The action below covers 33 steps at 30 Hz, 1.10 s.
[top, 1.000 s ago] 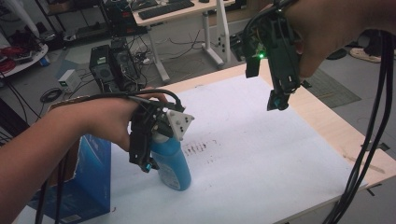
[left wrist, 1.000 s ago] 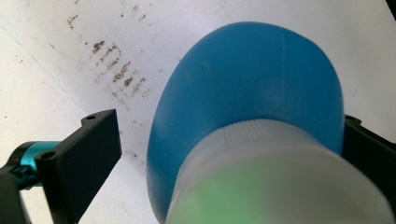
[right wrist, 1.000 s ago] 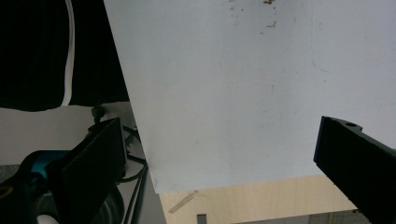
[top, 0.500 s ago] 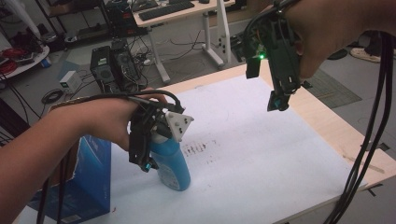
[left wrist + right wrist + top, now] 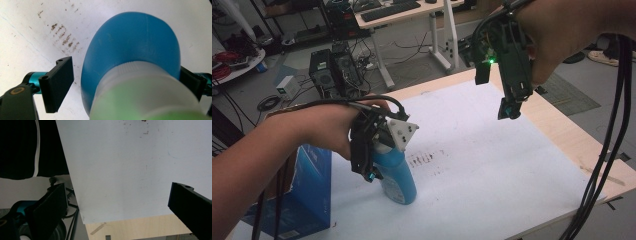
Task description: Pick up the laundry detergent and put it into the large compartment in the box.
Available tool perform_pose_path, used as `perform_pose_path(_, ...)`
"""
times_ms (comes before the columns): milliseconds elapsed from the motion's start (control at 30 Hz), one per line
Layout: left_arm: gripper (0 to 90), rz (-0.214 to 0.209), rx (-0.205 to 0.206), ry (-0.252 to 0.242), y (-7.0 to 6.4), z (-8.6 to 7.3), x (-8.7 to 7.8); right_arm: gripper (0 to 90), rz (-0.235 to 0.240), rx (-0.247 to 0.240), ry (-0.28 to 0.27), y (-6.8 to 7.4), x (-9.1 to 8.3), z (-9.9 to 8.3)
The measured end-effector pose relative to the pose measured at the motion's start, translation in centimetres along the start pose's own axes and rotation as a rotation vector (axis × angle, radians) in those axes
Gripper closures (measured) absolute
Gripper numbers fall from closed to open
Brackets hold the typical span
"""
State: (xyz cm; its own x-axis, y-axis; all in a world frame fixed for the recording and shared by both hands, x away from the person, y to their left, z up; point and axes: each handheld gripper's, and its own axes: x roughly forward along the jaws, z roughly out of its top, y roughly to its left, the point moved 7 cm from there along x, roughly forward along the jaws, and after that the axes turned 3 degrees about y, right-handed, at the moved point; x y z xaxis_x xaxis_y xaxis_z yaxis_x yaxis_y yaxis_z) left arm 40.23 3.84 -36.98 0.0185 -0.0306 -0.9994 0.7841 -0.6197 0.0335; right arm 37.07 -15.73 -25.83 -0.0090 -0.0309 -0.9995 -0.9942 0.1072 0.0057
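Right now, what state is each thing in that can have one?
Blue bottle: upright on the white sheet, white cap on.
Left hand-held gripper: jaws around the bottle's neck, a gap showing at one jaw.
Right hand-held gripper: open, empty, held above the table.
White sheet: flat, with dark smudges.
Blue box: standing at the table's edge.

A lab or tech workshop: computer towers stand on the floor among loose cables, with a keyboard on a desk behind the table.
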Motion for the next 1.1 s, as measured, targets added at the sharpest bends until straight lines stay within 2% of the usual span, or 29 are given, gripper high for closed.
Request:
perform_pose_path(267,17.3,0.0,0.006,0.01,0.02,-0.21,0.02,1.5,0.002,0.003,0.002,-0.01,0.04,-0.01)
perform_pose_path(333,20.5,0.007,0.01,0.013,0.08,-0.22,-0.02,1.5,0.003,0.004,0.004,0.0,0.07,0.01)
perform_pose_path(1100,28.9,-0.006,0.029,0.017,0.0,-0.29,0.17,1.5,0.005,0.006,0.006,-0.13,0.23,0.14)
